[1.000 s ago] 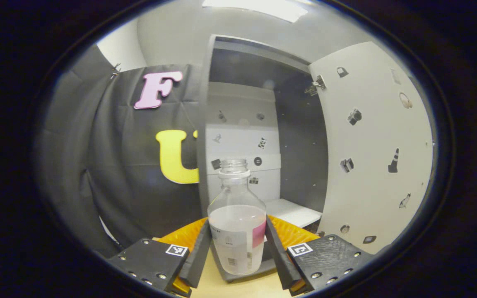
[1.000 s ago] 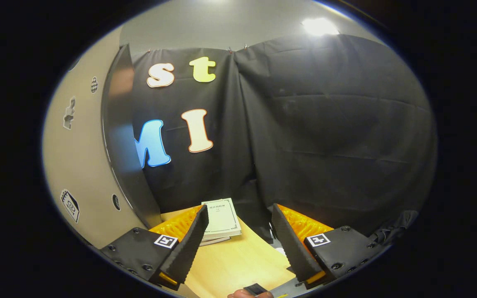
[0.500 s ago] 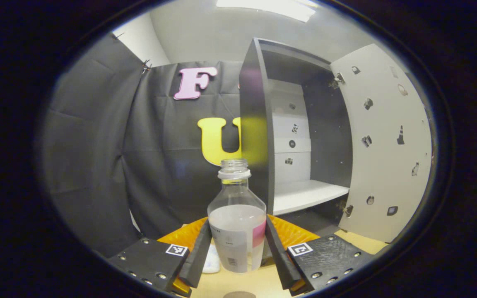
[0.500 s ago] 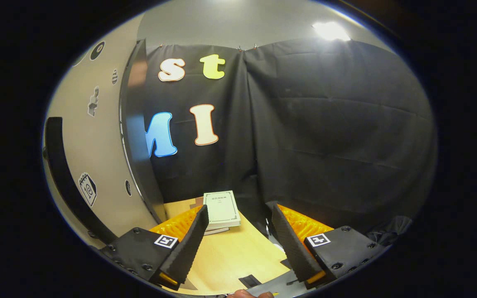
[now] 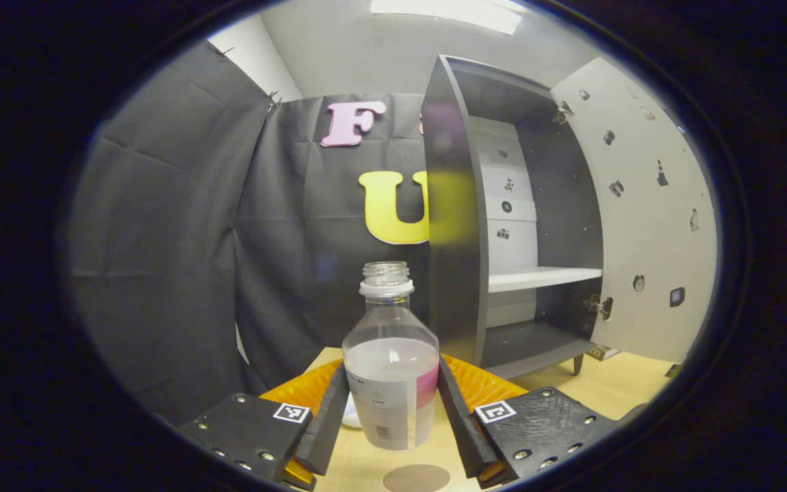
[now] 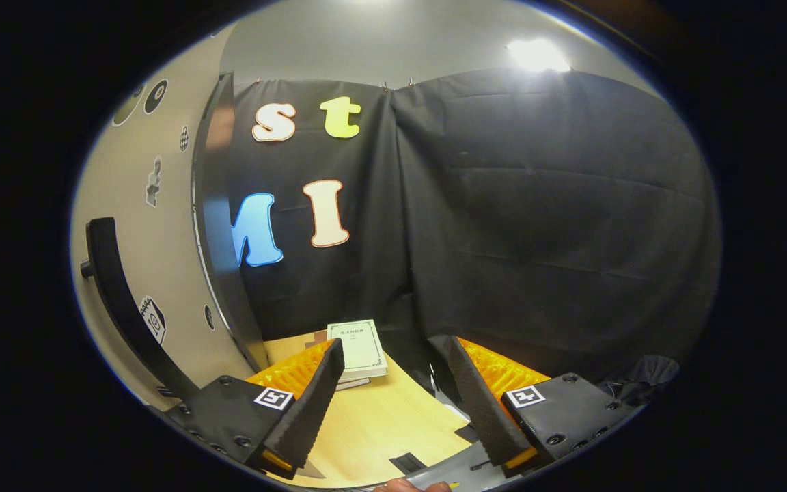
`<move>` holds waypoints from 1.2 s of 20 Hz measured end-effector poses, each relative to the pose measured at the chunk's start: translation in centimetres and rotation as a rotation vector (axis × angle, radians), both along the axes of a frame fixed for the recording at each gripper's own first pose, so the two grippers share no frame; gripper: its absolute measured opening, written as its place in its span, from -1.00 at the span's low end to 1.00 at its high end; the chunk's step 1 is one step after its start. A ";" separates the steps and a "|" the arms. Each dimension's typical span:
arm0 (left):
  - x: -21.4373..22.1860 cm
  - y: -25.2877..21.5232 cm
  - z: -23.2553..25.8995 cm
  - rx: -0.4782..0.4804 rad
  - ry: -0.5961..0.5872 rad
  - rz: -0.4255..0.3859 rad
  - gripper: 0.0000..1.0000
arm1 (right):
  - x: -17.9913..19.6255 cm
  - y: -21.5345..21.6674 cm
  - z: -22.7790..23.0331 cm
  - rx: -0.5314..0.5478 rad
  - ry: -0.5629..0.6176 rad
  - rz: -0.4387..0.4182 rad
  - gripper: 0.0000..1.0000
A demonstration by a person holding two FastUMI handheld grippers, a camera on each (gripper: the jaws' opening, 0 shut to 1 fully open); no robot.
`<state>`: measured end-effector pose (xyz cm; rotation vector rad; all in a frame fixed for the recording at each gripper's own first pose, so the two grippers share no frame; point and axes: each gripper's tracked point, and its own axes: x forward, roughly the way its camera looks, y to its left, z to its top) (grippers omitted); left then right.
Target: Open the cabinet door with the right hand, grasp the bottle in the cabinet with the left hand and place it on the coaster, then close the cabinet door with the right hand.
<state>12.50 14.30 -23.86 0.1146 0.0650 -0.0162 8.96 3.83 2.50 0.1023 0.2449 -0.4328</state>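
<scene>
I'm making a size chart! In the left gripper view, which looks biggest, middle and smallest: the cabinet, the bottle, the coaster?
1. Cabinet: biggest, though farthest off.
2. Bottle: middle. It looks large partly because it sits close, in the left claw.
3. Coaster: smallest, partly cut off at the bottom.

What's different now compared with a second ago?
The left gripper has carried the bottle out and away from the cabinet; the coaster now shows on the table below it. The right gripper stays open and empty beside the still-open door.
</scene>
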 end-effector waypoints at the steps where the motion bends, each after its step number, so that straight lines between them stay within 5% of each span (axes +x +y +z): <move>1: -0.2 0.2 -1.6 -0.008 0.013 0.007 0.43 | 0.0 0.2 0.1 0.013 -0.008 -0.003 0.94; 5: -0.6 -0.6 -6.3 -0.007 0.047 0.020 0.43 | 0.3 -0.3 0.6 0.001 -0.029 -0.011 0.94; 6: -0.5 -1.3 -7.8 0.000 0.061 0.014 0.43 | 0.4 -0.5 0.8 -0.008 -0.032 -0.012 0.82; 7: -0.6 -1.9 -9.1 0.015 0.073 0.007 0.43 | 0.5 -0.8 0.8 -0.006 -0.036 -0.020 0.94; 11: -0.4 -4.6 -13.5 0.073 0.101 -0.039 0.45 | -0.1 -0.9 0.6 0.055 -0.037 -0.064 0.82; 12: -0.3 -5.0 -14.8 0.082 0.109 -0.046 0.45 | -0.5 -1.3 0.4 0.062 -0.032 -0.088 0.94; 17: 0.3 -5.1 -17.9 0.107 0.126 -0.064 0.43 | -2.1 -3.8 -0.7 0.089 -0.013 -0.191 0.94; 24: -1.7 -4.6 -20.4 0.087 0.161 -0.054 0.43 | -3.2 -4.1 -2.2 0.078 0.024 -0.224 0.94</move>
